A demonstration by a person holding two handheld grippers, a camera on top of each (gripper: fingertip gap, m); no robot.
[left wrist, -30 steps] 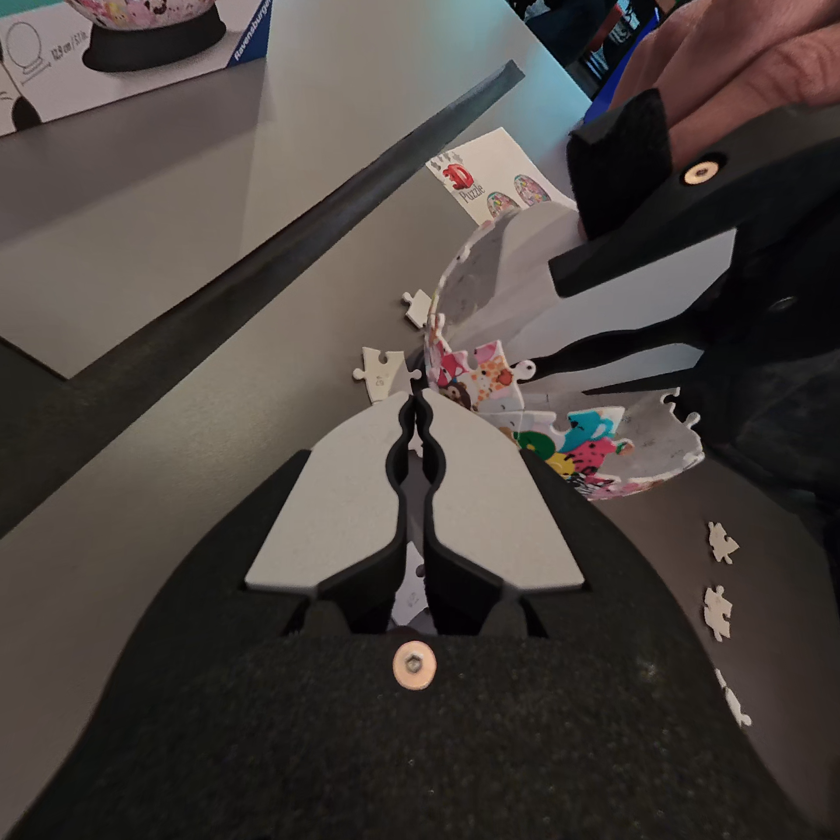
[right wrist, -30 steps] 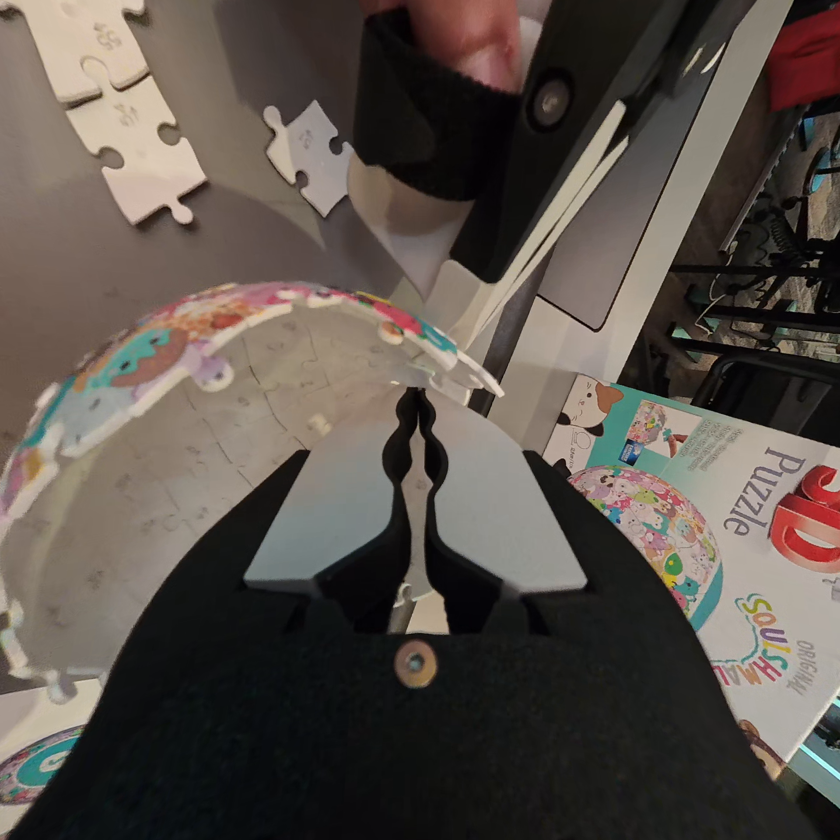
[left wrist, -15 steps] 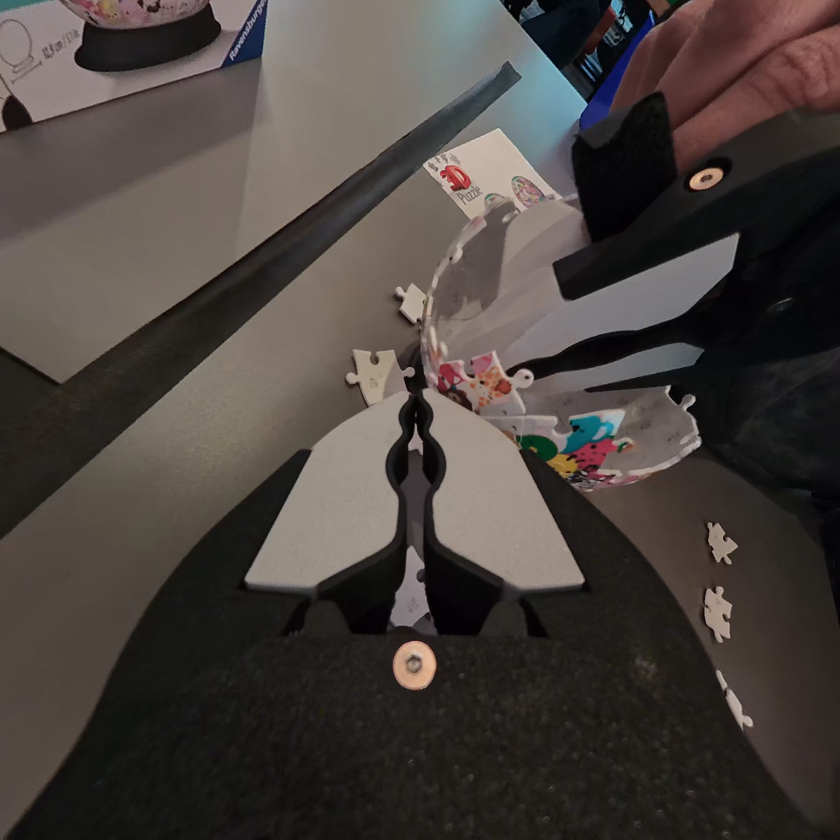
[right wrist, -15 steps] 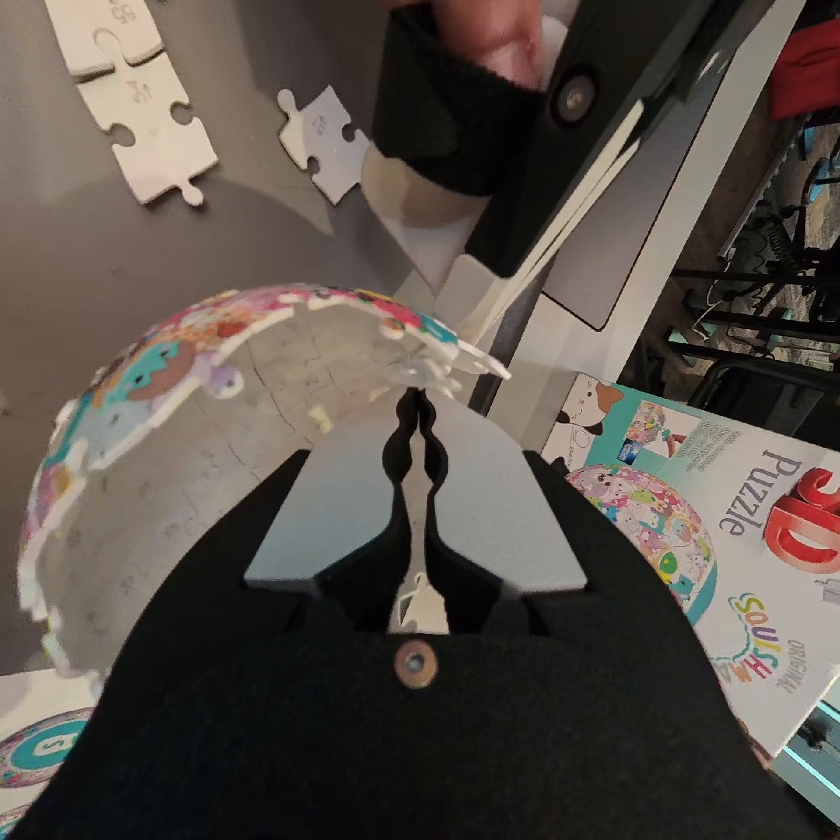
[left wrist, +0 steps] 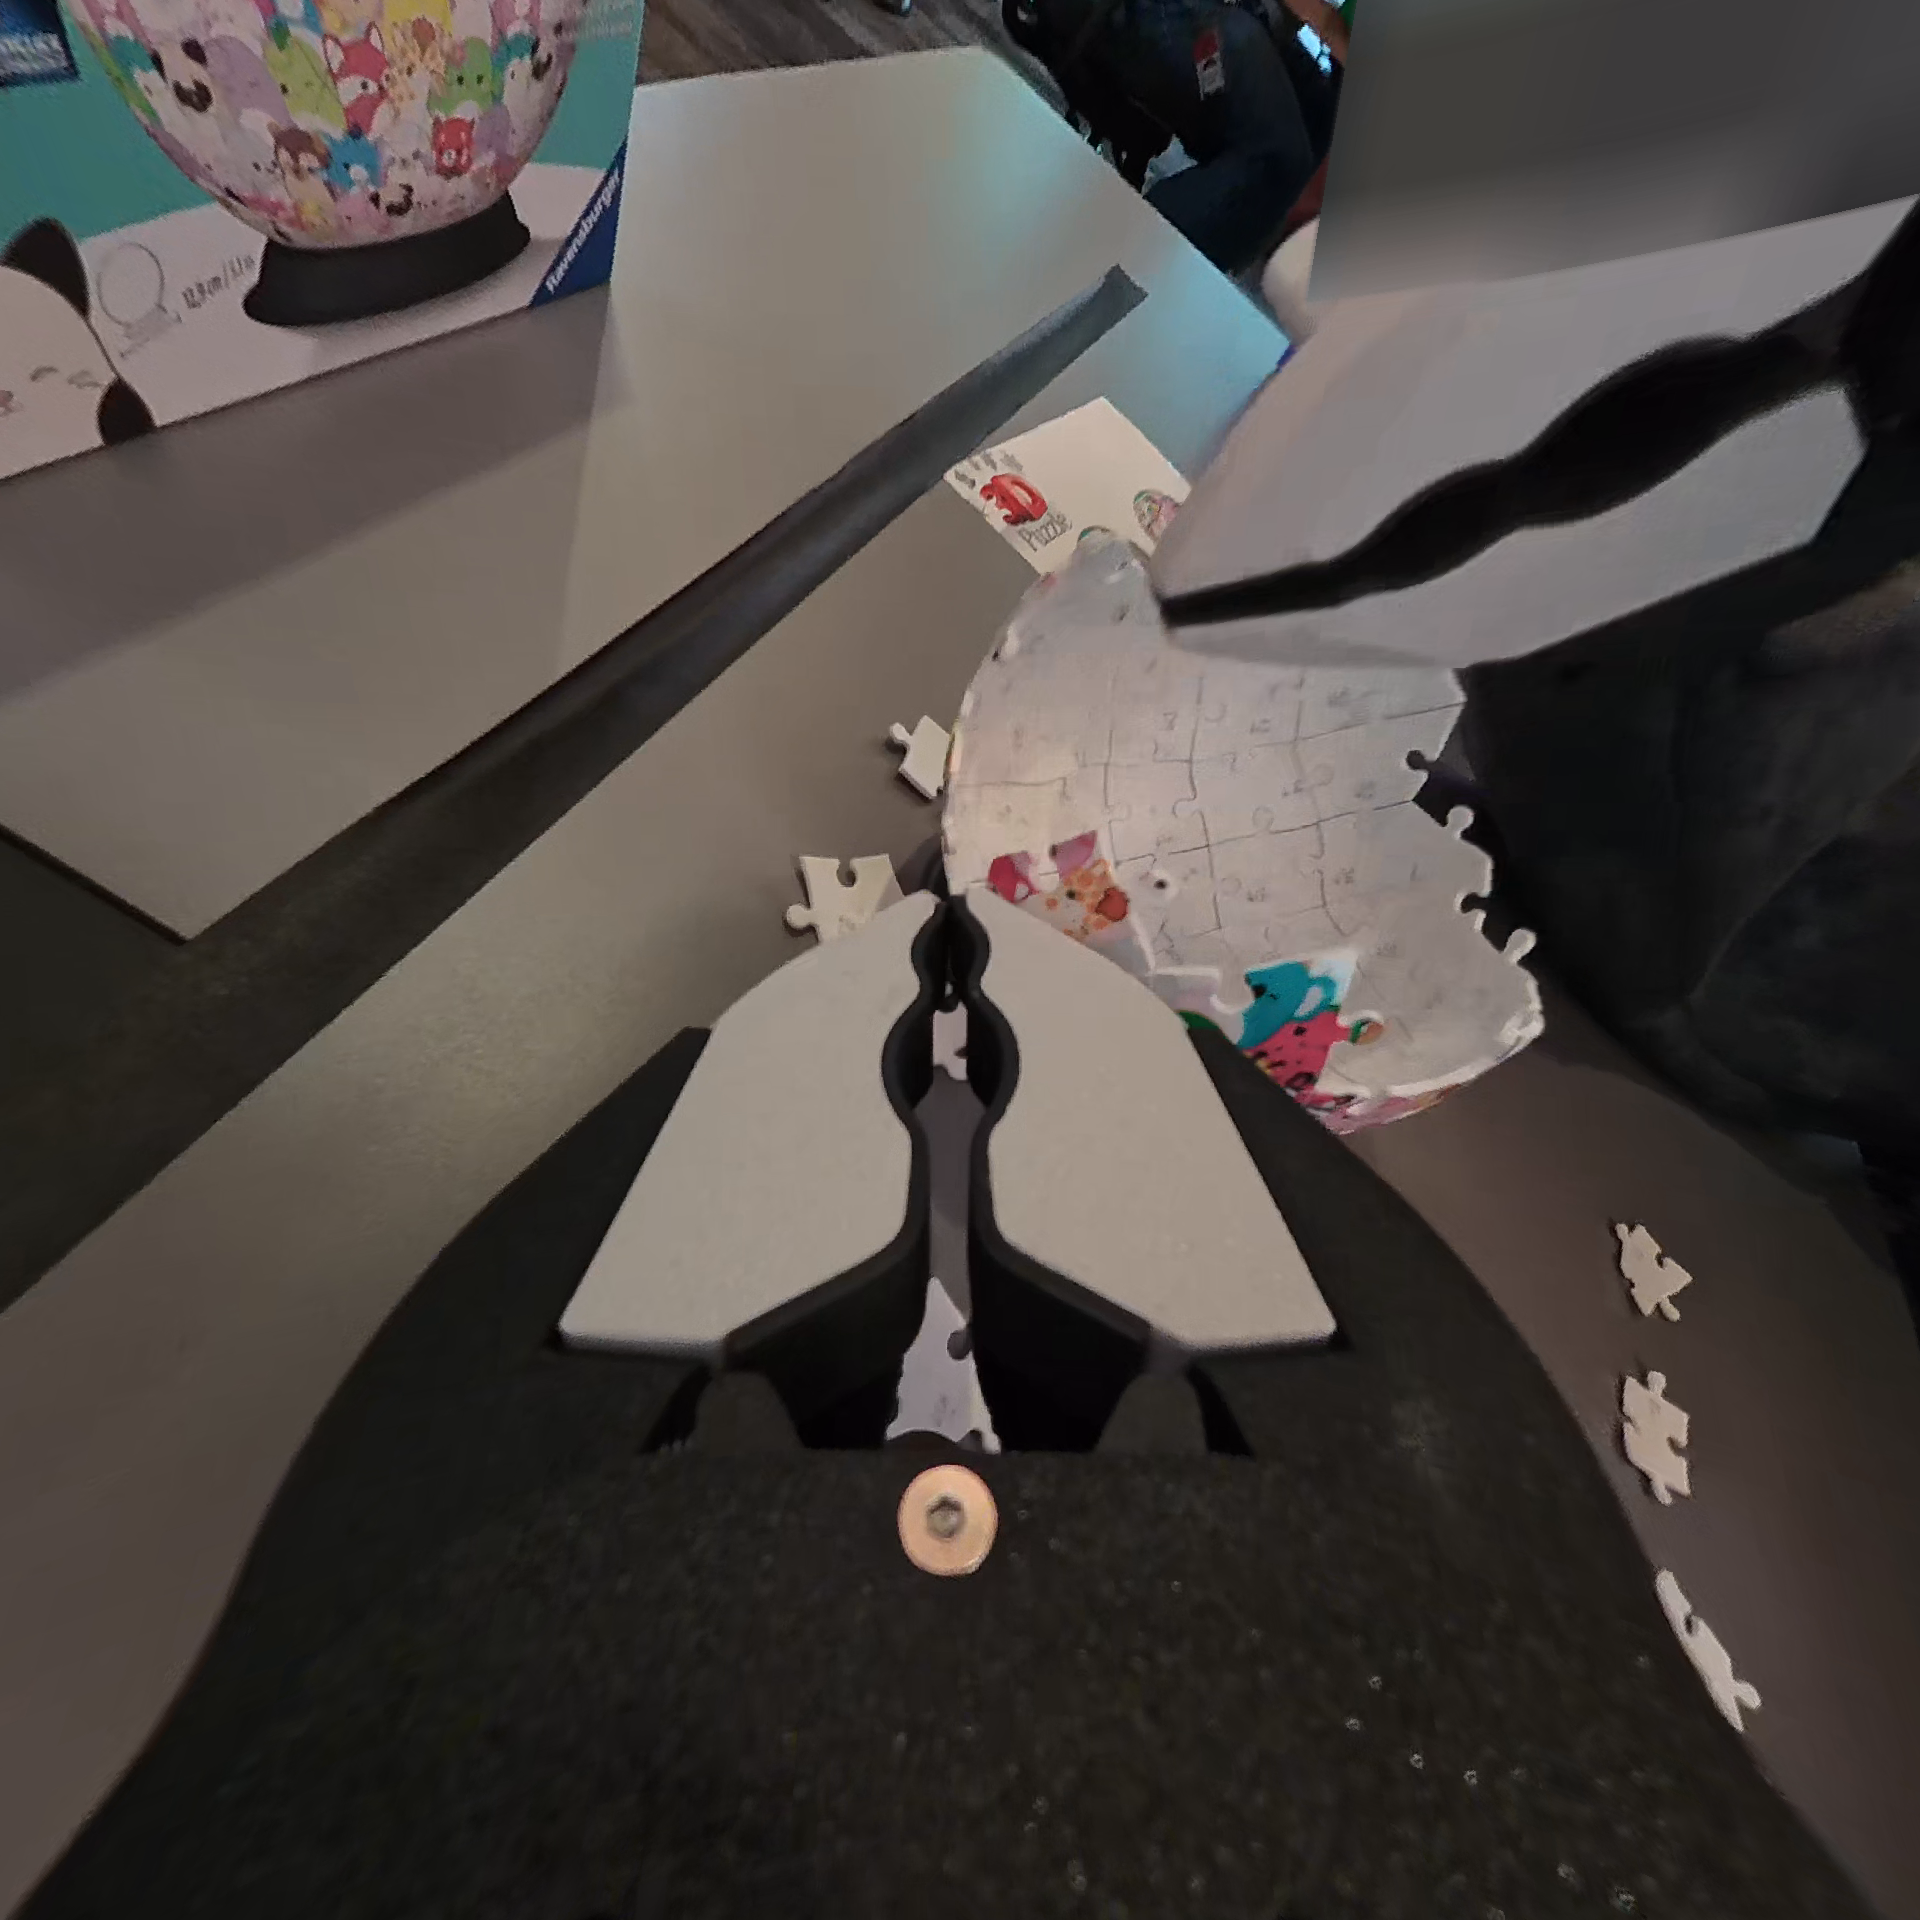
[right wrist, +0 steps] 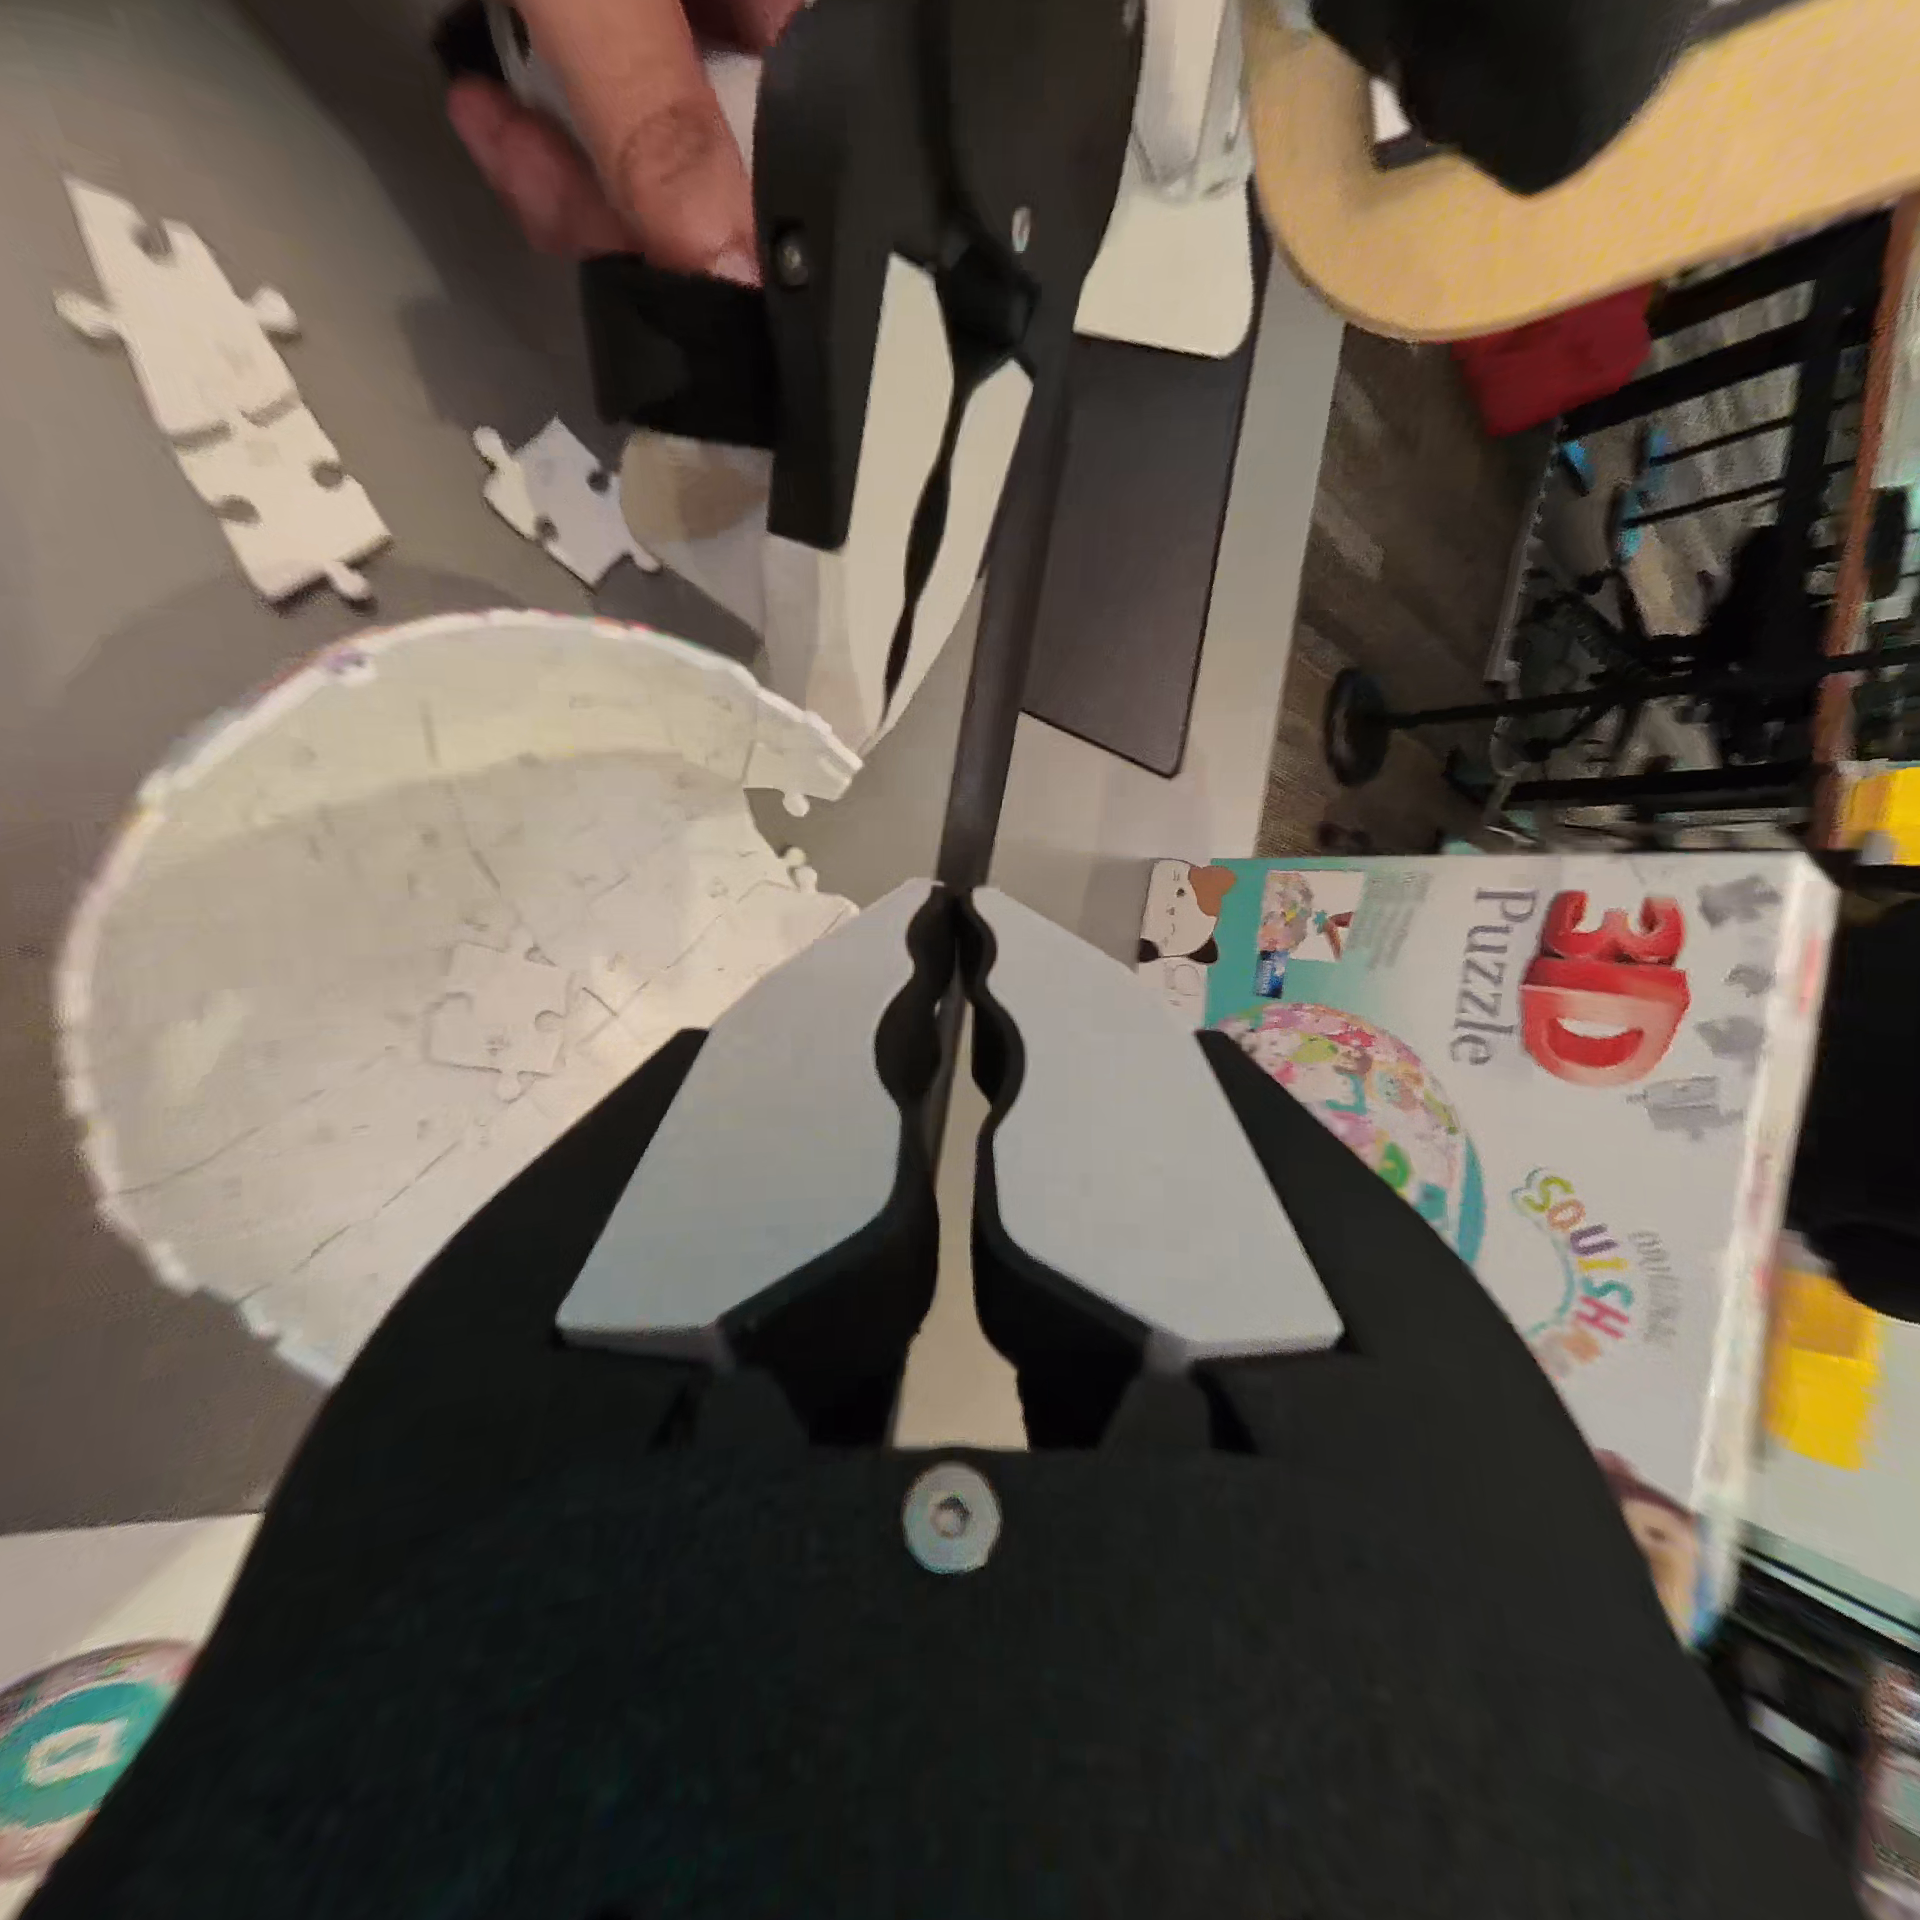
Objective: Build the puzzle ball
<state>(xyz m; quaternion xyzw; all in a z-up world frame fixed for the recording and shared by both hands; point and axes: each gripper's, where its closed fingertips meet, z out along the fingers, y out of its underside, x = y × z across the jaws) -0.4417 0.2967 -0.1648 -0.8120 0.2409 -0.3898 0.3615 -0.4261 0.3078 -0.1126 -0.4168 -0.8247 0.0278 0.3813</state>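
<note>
**At the shell's rim, the right gripper lets go**

Between the left gripper's (left wrist: 948, 920) fingers a white puzzle piece (left wrist: 940, 1361) sits edge-on, jaws clamped on it, exactly as half a second back. No change there, and the tips hover just beside the lower-left rim of the half-built ball shell (left wrist: 1226, 821).

The news is on the other side. The right gripper (right wrist: 951, 899), which was pinching the shell's rim a moment ago, is off it now! Its jaws are together and nothing seems to be caught between them. From its own camera the shell lies off to the left of the fingertips, clear of them. From the left wrist it hangs above the shell's upper edge, though whether it grazes that edge I can't tell.

And look at the shell: it has rolled, white inside now facing both cameras, resting on the grey table (left wrist: 416, 1039) with nobody holding it.

My read is that the brace is gone, so pressing the held piece into that rim could simply push the shell away. Either a re-grip comes first, or a very gentle approach.

Further out, loose pieces (left wrist: 1652, 1283) wait at the right, a joined strip (right wrist: 218, 395) lies beyond, and the puzzle box (left wrist: 312, 156) stands at the back.
</note>
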